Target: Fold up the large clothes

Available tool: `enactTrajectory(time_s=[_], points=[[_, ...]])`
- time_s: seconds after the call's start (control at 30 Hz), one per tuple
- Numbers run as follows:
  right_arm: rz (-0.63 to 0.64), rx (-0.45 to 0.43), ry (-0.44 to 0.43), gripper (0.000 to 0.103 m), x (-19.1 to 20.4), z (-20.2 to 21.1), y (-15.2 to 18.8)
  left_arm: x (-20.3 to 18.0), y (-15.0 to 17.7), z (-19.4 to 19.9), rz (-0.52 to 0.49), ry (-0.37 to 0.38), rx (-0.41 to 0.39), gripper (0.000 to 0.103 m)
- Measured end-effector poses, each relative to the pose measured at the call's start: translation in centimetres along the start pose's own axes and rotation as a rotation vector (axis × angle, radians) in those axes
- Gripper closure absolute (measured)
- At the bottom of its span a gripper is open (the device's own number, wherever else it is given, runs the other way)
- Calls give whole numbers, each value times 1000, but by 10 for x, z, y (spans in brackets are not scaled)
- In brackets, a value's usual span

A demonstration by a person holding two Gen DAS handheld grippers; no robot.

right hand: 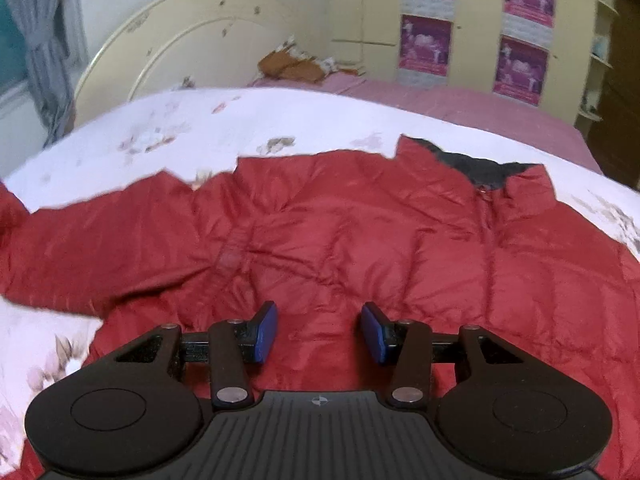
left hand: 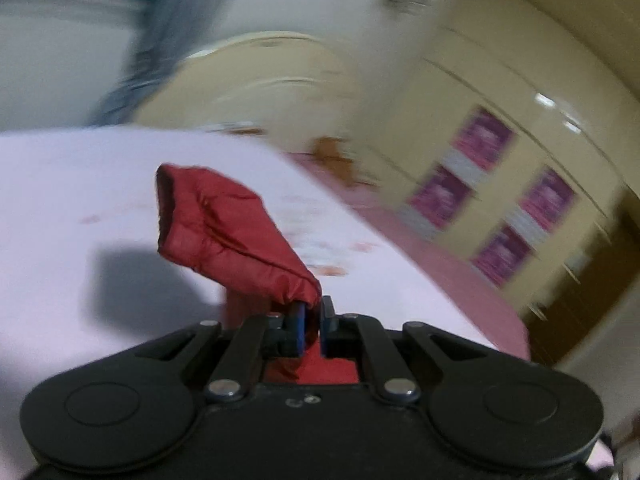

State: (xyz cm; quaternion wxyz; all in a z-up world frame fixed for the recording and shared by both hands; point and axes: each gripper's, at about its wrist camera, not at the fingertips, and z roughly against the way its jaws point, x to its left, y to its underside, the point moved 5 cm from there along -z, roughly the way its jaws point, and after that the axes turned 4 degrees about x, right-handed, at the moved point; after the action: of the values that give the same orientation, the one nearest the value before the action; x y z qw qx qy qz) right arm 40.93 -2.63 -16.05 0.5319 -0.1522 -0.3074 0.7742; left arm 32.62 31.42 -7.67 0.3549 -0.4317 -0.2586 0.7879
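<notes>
left fingers [left hand: 311,322] pinched on red sleeve [left hand: 224,232], cuff lifted ahead of them over the white quilt [left hand: 60,184] | right fingers [right hand: 319,334] spread wide, holding nothing, hovering above red puffer jacket [right hand: 340,232] spread flat on the bed [right hand: 460,100], collar far right

Floral bedsheet [right hand: 168,128], cream headboard [right hand: 168,36], purple posters [right hand: 426,42], grey curtain [right hand: 44,52]
</notes>
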Motion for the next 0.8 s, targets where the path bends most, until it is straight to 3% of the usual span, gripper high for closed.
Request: enactTrajectory(time_s=[0.1, 0.2, 0.43, 0.57, 0.67, 0.8], points=[[14, 20, -14, 57, -2, -2, 0, -54, 9, -11, -109, 116, 46, 97], [-63, -31, -32, 57, -16, 17, -4, -109, 31, -24, -215, 231, 109, 97], [-209, -54, 31, 57, -84, 58, 9, -216, 120, -65, -456, 434, 291, 97], [-275, -56, 87, 57, -122, 79, 23, -251, 184, -86, -616, 463, 397, 97], [-304, -50, 111, 56, -141, 90, 32, -261, 222, -95, -723, 430, 457, 96], [-353, -67, 96, 56, -154, 103, 37, -253, 243, -98, -801, 387, 511, 73]])
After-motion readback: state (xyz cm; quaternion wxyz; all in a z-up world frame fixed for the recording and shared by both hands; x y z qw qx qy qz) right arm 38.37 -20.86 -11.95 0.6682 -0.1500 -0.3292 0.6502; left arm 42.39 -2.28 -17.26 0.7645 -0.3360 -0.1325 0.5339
